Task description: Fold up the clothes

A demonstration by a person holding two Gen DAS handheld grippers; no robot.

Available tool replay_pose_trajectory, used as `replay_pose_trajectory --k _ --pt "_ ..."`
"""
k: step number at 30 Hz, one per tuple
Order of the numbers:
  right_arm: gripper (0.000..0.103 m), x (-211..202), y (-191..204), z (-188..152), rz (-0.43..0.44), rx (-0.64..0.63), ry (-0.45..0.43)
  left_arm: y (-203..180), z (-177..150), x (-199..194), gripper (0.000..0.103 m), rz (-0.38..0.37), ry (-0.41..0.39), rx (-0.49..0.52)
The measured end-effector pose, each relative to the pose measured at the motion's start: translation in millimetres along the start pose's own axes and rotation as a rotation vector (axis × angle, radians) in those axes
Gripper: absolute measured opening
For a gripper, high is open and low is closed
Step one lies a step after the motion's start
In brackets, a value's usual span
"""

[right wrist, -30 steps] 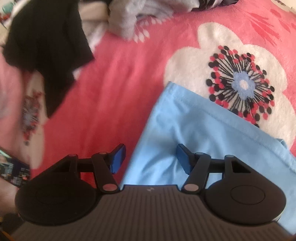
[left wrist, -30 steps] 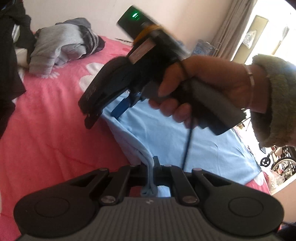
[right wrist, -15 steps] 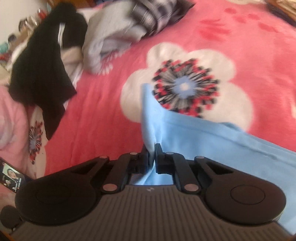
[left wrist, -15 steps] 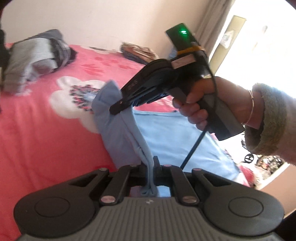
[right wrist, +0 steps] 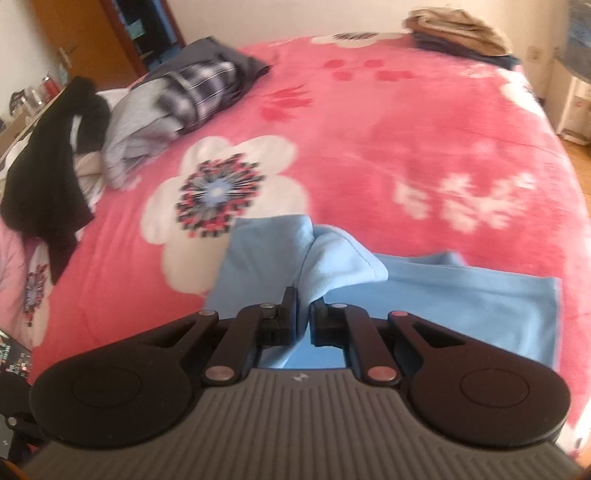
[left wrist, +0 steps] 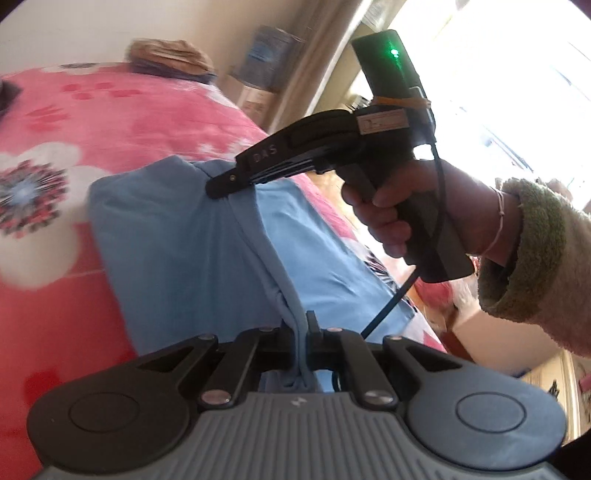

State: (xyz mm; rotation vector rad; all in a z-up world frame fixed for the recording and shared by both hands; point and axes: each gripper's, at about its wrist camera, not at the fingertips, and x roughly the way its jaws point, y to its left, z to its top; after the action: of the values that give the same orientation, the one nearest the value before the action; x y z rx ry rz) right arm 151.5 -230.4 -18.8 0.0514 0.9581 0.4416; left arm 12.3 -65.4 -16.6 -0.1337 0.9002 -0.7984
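Observation:
A light blue garment (left wrist: 177, 236) lies on the pink flowered bedspread (left wrist: 55, 295), one edge lifted off it. My left gripper (left wrist: 302, 325) is shut on a hem of that garment at the bottom of the left wrist view. My right gripper (left wrist: 221, 184) shows there too, in a hand with a green cuff, its tip pinching the same cloth higher up. In the right wrist view my right gripper (right wrist: 303, 300) is shut on a bunched fold of the blue garment (right wrist: 461, 299), which spreads flat to the right.
A heap of grey, plaid and black clothes (right wrist: 155, 110) lies at the bed's far left. A folded brown and dark stack (right wrist: 458, 29) sits at the far right corner. A wooden door (right wrist: 88, 40) stands behind, and a bright window (left wrist: 517, 92) lies to the right.
My right gripper has shut on the blue garment's edge and lifted it. Both grippers have carried the cloth sideways across the bed, so the clothes heap has left the left wrist view.

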Motion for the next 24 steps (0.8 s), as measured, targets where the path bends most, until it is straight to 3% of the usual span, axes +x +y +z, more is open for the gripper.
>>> replay_pose_trajectory --k 17,24 --pt "0.005 -32.2 -113.7 -26.5 -0.031 0.008 -0.103 -69.8 39.7 99.1 0.006 -0.074 0.129 0.173" --pt "0.007 -30.8 -154.5 -47.2 -0.007 0.092 -0.107 -70.3 42.5 143.4 0.006 -0.111 0.201 0.160"
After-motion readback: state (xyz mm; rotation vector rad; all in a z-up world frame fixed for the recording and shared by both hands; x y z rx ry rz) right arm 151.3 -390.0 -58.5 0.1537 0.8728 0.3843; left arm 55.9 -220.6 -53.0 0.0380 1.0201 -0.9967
